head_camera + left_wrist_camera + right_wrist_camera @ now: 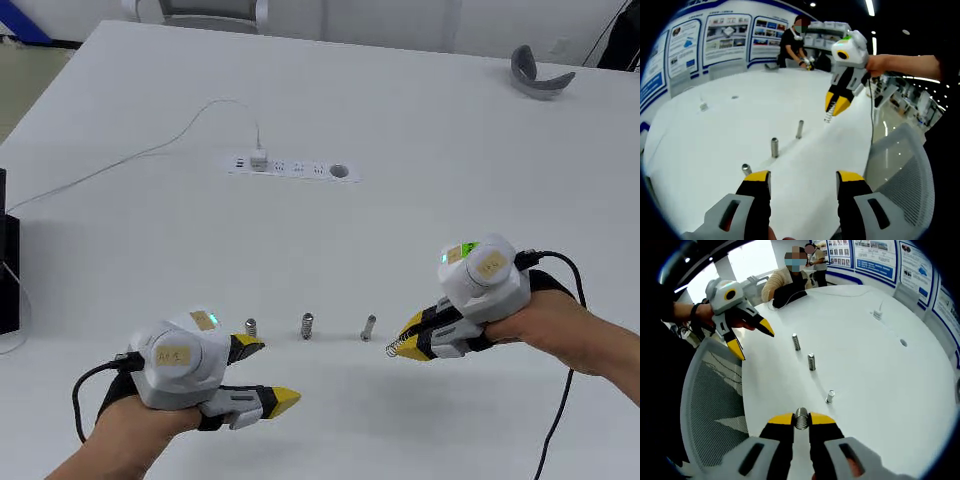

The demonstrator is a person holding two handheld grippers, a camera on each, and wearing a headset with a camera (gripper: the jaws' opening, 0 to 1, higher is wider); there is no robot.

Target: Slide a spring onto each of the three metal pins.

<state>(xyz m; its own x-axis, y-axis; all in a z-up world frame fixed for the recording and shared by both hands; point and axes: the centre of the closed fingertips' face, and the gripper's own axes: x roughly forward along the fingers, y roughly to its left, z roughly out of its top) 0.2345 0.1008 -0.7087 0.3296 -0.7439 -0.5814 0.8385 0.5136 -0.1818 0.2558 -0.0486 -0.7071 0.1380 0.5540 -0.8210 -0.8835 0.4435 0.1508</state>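
Observation:
Three short metal pins stand in a row on the white table. The left pin [250, 327] and the middle pin [307, 325] each carry a spring. The right pin [368, 327] [830, 396] is bare. My right gripper [404, 340] [801, 422] is shut on a small spring [392, 349] [801, 414], hovering just right of the bare pin. My left gripper [268, 371] [804, 176] is open with nothing in it, near the front edge, just in front of the left pin [746, 169].
A white power strip [290, 167] with a plugged charger and cable lies further back. A grey curved object [540, 75] rests at the far right. A dark box [8, 270] sits at the left edge. A mesh chair [715, 405] stands by the table; people sit beyond.

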